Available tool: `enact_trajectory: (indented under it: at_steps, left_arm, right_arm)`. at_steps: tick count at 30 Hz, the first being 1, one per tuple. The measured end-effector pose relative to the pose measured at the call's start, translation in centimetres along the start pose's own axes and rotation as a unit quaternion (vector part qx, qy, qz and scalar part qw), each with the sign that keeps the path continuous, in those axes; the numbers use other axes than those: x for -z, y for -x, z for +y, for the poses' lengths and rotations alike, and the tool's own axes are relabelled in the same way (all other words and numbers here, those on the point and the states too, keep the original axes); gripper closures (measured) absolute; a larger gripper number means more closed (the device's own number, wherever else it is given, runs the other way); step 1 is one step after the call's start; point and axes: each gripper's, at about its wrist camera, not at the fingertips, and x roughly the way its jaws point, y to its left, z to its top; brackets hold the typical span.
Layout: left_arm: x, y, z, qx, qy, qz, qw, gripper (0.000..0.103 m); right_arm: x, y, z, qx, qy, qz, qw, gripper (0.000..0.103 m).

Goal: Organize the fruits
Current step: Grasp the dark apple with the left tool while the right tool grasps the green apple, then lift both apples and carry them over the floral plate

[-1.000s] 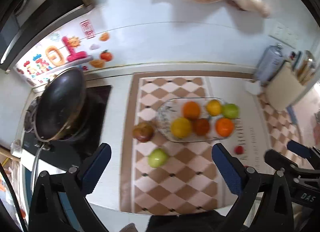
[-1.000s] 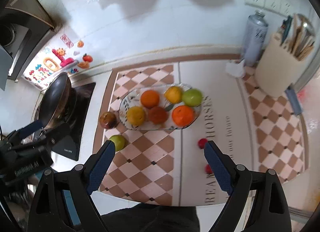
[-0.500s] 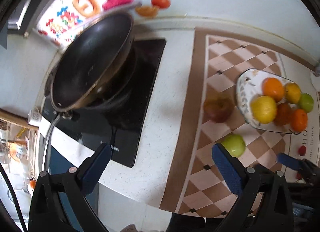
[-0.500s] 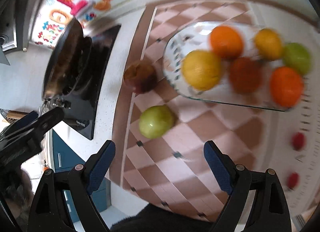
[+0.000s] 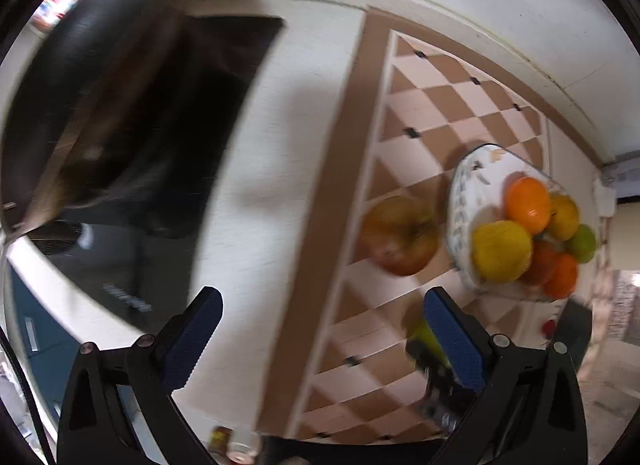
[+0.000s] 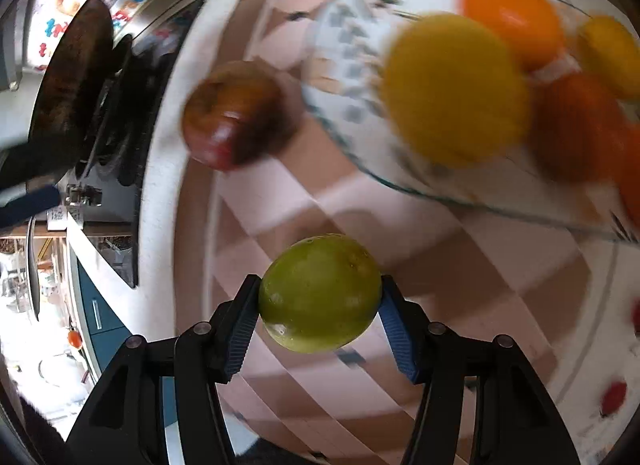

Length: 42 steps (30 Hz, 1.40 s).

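Right wrist view showed the right gripper (image 6: 320, 305) with its blue fingers (image 6: 394, 335) pinching a green apple (image 6: 320, 293) from both sides, just above the checkered mat (image 6: 460, 285). Beyond it a red apple (image 6: 236, 113) lay on the mat, just beside the glass plate (image 6: 340, 45). The plate held a yellow fruit (image 6: 452, 89), an orange (image 6: 512, 17) and several more fruits, all blurred. A dark pan (image 6: 72, 85) sat on the stove at the left. Left wrist view showed the left gripper (image 5: 324, 339) with its fingers (image 5: 192, 341) spread wide and holding nothing, above the white table (image 5: 260, 185) near the mat's brown border. The red apple (image 5: 400, 235) and the plate (image 5: 464, 201) lay ahead to its right.
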Motion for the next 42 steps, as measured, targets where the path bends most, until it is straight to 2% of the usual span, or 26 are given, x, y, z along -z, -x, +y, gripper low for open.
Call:
enact_trajectory:
  at_steps: [7,13,14,17,19,20,24,28,36,40,42]
  left_arm:
    - [-3.4,-4.5,-3.7,0.036,-0.032,0.045,0.9978,0.0]
    - [-4.2,-7.5,-5.3,0.036,-0.044,0.067,0.9962,0.0]
    - [-4.2,-7.8,-5.5,0.039,-0.044,0.064,0.9962,0.002]
    - [-4.1,-8.0,-5.9,0.037,-0.049,0.055,0.9966,0.023]
    - [-4.1,-7.8,-6.0,0.034,-0.052,0.044,0.9971,0.029]
    - [-4.1,-7.7,-5.9,0.031,-0.053,0.039,0.9974,0.036]
    - [-4.1,-7.6,-5.2,0.039,-0.046,0.038,0.9975,0.036]
    - [-2.8,-7.1,-4.9,0.033,-0.054,0.037,0.9973,0.036]
    - [3.9,-6.7,-4.3,0.067,-0.067,0.072,0.9929,0.036]
    - [5.2,-8.1,-4.8,0.059,-0.062,0.08,0.9931,0.036]
    - [5.4,-8.0,-5.2,0.053,-0.065,0.071,0.994,0.036]
  right_arm:
    - [2.2,3.6,-6.0,0.012,-0.069,-0.022,0.997,0.042]
    - [3.9,4.5,-9.6,0.015,-0.126,-0.033,0.991,0.042]
    - [4.2,4.5,-10.1,0.014,-0.134,-0.032,0.99,0.042]
    - [4.7,4.3,-11.0,0.02,-0.145,-0.03,0.989,0.042]
    - [4.8,4.2,-11.1,0.023,-0.146,-0.03,0.989,0.042]
    - [4.8,4.2,-11.3,0.024,-0.145,-0.03,0.989,0.042]
    - [4.7,4.3,-11.2,0.028,-0.139,-0.029,0.989,0.042]
    - [4.2,4.3,-11.0,0.028,-0.128,-0.023,0.991,0.042]
    - [4.0,4.0,-10.6,0.021,-0.124,-0.016,0.992,0.042]
    - [4.0,3.9,-11.0,0.014,-0.127,-0.006,0.992,0.041]
    - [4.1,3.8,-11.0,0.014,-0.123,-0.006,0.992,0.041]
